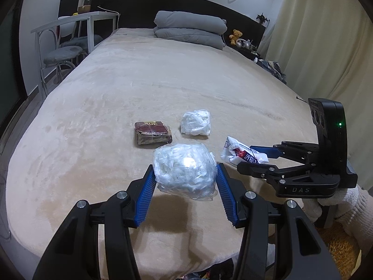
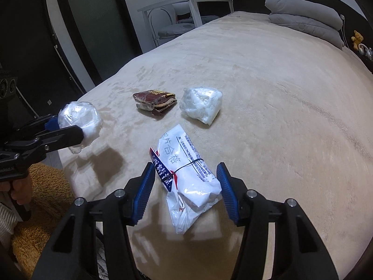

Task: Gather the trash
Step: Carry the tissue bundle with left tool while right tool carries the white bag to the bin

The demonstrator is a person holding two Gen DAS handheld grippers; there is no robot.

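Observation:
My left gripper (image 1: 185, 171) is shut on a crumpled clear plastic ball (image 1: 185, 168) and holds it above the bed; its shadow falls on the blanket below. It also shows in the right wrist view (image 2: 79, 120). My right gripper (image 2: 185, 172) is open around a white printed wrapper (image 2: 186, 175) that lies on the bed, with gaps on both sides. The wrapper also shows in the left wrist view (image 1: 240, 152). A red-brown packet (image 1: 152, 133) and a second clear plastic wad (image 1: 195, 122) lie on the blanket farther in.
The bed (image 1: 116, 93) has a beige blanket, with grey folded pillows (image 1: 190, 26) at its head. A white desk and chairs (image 1: 70, 37) stand to the left. A brown rug (image 2: 46, 186) lies on the floor by the bed's near edge.

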